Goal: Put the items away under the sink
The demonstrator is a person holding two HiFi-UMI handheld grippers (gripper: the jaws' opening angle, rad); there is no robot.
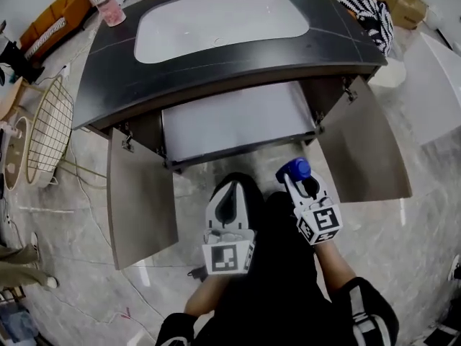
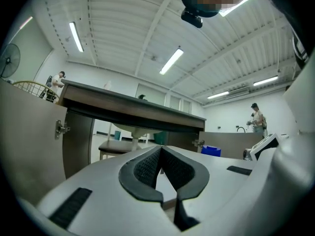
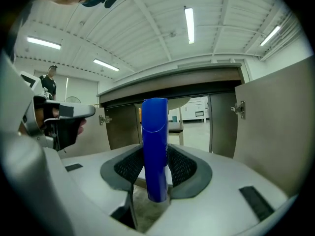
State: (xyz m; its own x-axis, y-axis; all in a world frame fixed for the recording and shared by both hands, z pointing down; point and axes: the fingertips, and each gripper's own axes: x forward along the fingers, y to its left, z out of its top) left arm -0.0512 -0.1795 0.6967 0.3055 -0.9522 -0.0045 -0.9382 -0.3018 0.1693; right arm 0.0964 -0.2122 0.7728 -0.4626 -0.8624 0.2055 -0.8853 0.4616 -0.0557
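The right tongs point(image 3: 155, 154) are closed on a tall, smooth blue plastic bottle point(image 3: 154, 127). Their ribbed dark pads press its sides low on the body, and it stands upright with the rounded cap on top. In the head view this bottle point(image 1: 294, 169) sits just in front of the open cabinet, near the inner edge of the right-hand door point(image 1: 367, 150). The left tongs point(image 2: 160, 149) are closed tip to tip and hold nothing. They lie level beside the right tongs point(image 1: 306, 184), facing the gap between the left-hand door point(image 1: 140, 193) and the pale grey cabinet floor point(image 1: 238, 125). The bottle looks stiff and fairly light, though its glossy skin is likely slippery. The best hold is probably across the straight middle of the body, where the pads bite flat, and not on the tapering cap. With so low a hold, a fuller bottle might lean as it is set down. How full it is cannot be told, no label shows, and its base is hidden behind the jaws. From the head view the dark desk point(image 1: 115, 85) with its white oval sink basin point(image 1: 220, 20) overhangs most of the cabinet, so only the front strip of the floor shows. The right tongs view looks under the top to the basin's underside and a bright room beyond. Whether anything already stands inside is unclear.
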